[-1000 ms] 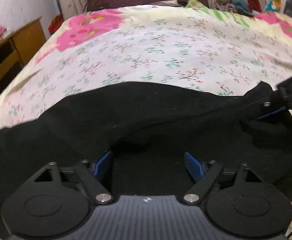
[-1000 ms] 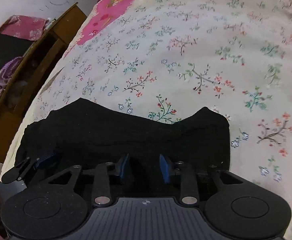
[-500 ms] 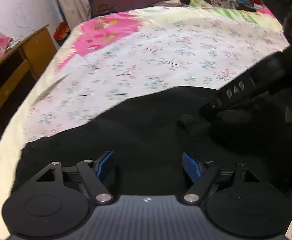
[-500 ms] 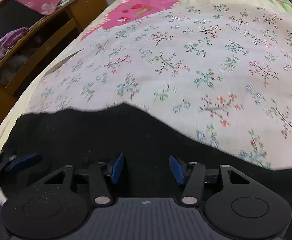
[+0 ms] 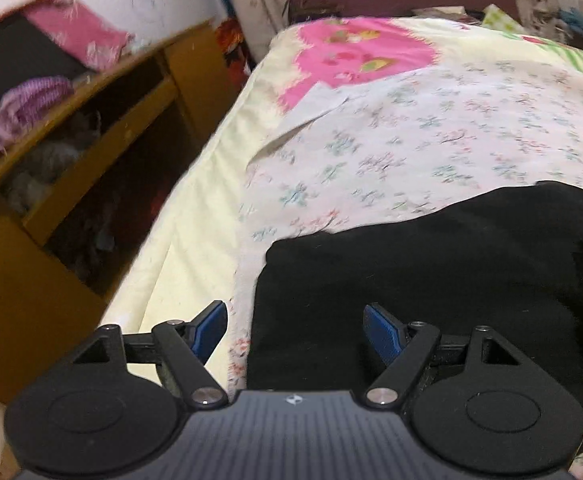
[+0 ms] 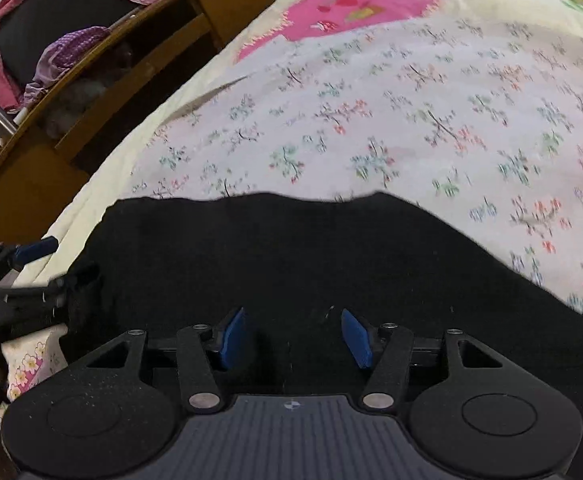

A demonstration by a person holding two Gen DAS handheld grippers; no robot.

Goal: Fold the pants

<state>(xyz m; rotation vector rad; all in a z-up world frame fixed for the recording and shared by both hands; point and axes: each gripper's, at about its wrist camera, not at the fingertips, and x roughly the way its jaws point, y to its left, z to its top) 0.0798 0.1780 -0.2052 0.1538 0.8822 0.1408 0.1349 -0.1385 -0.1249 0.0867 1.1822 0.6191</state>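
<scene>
Two grippers are seen, and one pair of pants. The left gripper (image 5: 295,330) is spread wide and nothing is grasped; its left pad hangs over the sheet (image 5: 391,148), its right pad over the cloth. The right gripper (image 6: 293,338) is parted about halfway and no cloth is pinched between its pads. The pants (image 6: 291,256) are plain black, laid flat on the bed near its front edge, with a wavy far edge. The left corner of the pants lies just under the left gripper. Further left, one wooden shelf (image 6: 103,80) is seen beside the bed.
</scene>
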